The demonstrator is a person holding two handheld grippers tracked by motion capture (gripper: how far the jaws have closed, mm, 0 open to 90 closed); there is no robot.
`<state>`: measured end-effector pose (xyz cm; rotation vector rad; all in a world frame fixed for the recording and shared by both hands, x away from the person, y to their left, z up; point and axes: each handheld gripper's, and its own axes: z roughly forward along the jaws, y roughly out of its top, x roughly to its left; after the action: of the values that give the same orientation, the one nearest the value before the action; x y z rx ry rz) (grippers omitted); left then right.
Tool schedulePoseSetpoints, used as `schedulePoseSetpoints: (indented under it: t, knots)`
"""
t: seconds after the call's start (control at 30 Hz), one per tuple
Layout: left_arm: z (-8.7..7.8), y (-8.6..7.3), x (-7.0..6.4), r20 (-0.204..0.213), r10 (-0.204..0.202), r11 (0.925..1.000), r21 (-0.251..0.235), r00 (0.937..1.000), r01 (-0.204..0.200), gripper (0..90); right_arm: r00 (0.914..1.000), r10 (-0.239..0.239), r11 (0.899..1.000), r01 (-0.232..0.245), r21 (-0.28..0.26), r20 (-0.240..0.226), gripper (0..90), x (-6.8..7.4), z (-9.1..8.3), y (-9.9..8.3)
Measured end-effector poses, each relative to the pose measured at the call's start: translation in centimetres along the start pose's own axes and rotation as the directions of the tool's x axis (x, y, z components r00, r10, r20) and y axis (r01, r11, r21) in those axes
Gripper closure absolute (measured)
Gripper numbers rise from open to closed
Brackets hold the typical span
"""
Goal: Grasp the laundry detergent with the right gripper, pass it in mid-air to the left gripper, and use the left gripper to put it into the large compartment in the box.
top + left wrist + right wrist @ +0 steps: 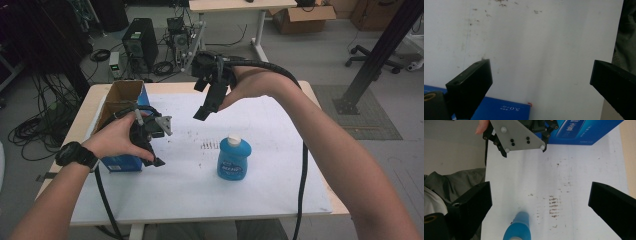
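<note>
On the white tabletop (280, 185) a blue bottle (234, 159) stands upright between both wide-open, empty tools: right tool (212, 92) hangs above, left tool (150, 135) beside the blue box (122, 102).

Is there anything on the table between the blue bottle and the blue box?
No, just bare white table between bottle and box, seen in the high view.
</note>
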<state>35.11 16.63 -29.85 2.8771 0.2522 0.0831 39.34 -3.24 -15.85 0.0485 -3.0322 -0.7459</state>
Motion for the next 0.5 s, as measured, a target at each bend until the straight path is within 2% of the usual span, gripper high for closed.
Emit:
schedulePoseSetpoints:
  t: [0.33,0.37,0.47,0.5]
  knots:
    - [-0.1,0.2,-0.2,-0.005,-0.010,0.9999,-0.002,0.9999,0.010,4.8,0.9998,-0.003,1.000,0.003,-0.028,0.019,4.3,0.3,-1.1,-0.6]
    - [-0.1,0.3,-0.2,0.002,-0.005,1.0000,0.001,1.0000,0.005,4.8,0.9998,-0.005,0.999,0.006,-0.051,0.021,4.1,0.3,-1.5,-1.0]
    - [-0.1,0.3,-0.2,-0.005,-0.008,1.0000,0.000,1.0000,0.008,4.8,0.9996,-0.009,0.997,0.011,-0.071,0.027,3.9,0.4,-1.8,-1.3]
    - [-0.3,0.3,-0.3,-0.007,-0.010,0.9999,-0.003,0.9999,0.010,4.8,0.9997,-0.007,0.995,0.009,-0.096,0.025,3.6,0.4,-2.1,-1.8]
